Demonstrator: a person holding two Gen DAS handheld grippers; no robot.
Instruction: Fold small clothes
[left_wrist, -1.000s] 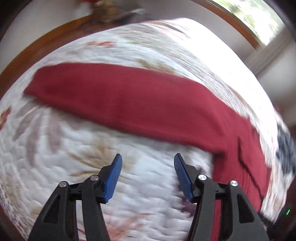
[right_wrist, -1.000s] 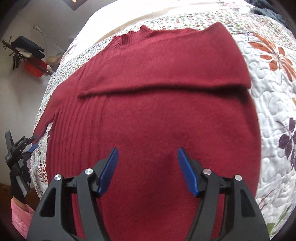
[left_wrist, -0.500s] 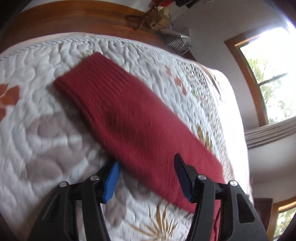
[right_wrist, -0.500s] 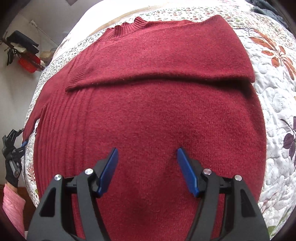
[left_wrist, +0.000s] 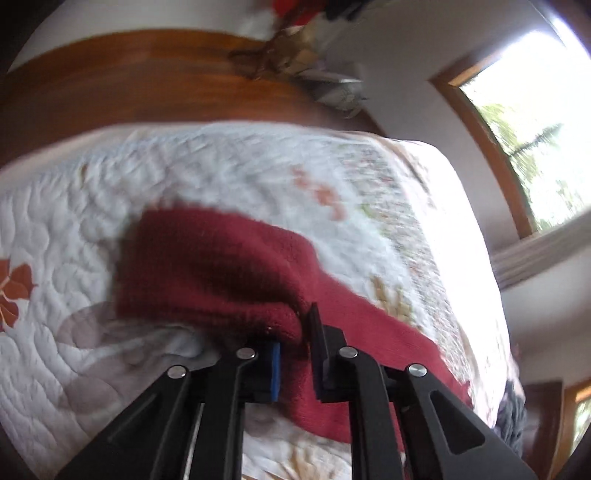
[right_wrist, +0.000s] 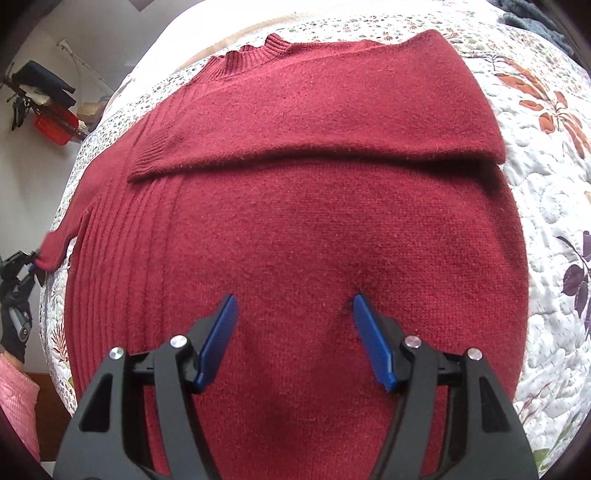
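One sleeve (right_wrist: 314, 110) is already folded across the red sweater (right_wrist: 295, 240), the other sleeve (left_wrist: 221, 273) is pinched in the closed left gripper (left_wrist: 295, 332), and the wide-open, empty right gripper (right_wrist: 293, 317) is rested on the body, so further folds are judged outstanding.

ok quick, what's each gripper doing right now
left gripper: shut on the sweater sleeve
right gripper: open, holding nothing, over the sweater body

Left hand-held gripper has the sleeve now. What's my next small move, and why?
Probably lift the left hand-held gripper a little and carry the sleeve in over the sweater body. Its jaws are shut on the sleeve, the other sleeve already lies folded across the chest, and the right hand-held gripper sits open over the body, holding nothing.
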